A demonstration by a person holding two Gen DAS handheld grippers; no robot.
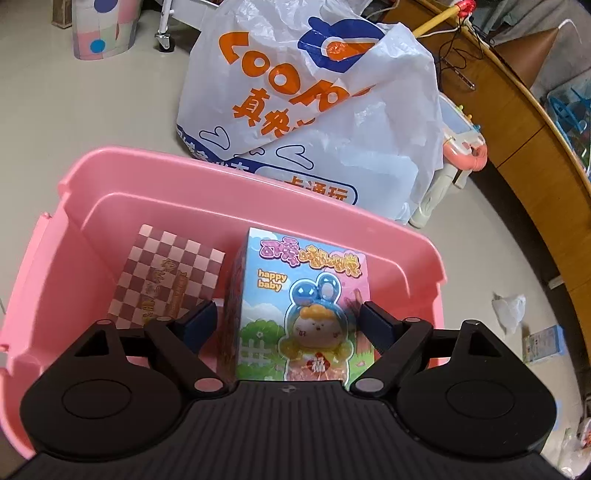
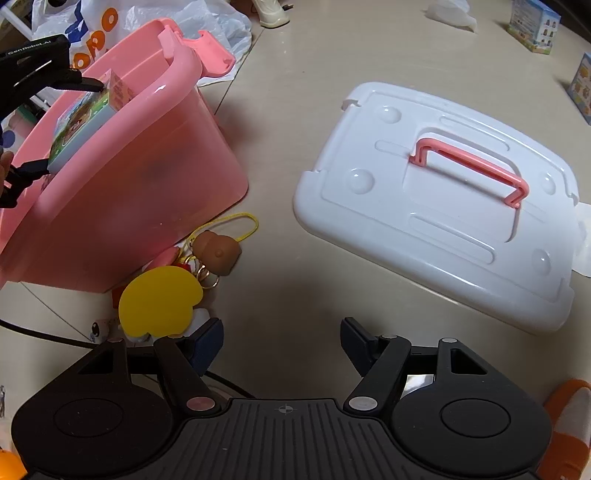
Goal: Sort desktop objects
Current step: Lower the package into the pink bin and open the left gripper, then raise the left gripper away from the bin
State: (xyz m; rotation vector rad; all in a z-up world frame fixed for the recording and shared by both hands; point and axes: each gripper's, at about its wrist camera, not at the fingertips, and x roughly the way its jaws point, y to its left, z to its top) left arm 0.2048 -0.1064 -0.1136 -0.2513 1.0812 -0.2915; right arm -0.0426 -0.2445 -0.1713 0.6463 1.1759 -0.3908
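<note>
A blue-and-pink "happy baby" toy box [image 1: 295,280] stands upright between the fingers of my left gripper [image 1: 288,317], which is shut on its two sides inside the open pink storage bin [image 1: 258,181]. A checkered pink box [image 1: 166,277] lies in the bin to its left. In the right wrist view the same toy box [image 2: 81,125] shows at the bin's rim in the left gripper [image 2: 68,129]. My right gripper [image 2: 282,339] hangs open over bare floor, with nothing between its fingers. Beside the bin [image 2: 147,184] lie a yellow disc charm [image 2: 159,302] and a brown bear keychain [image 2: 216,253].
The bin's white lid [image 2: 443,206] with a pink handle lies on the floor to the right. A large printed plastic bag [image 1: 314,92] stands behind the bin. Small toy boxes [image 2: 532,26] sit at the far right. A curved wooden edge [image 1: 517,129] borders the floor.
</note>
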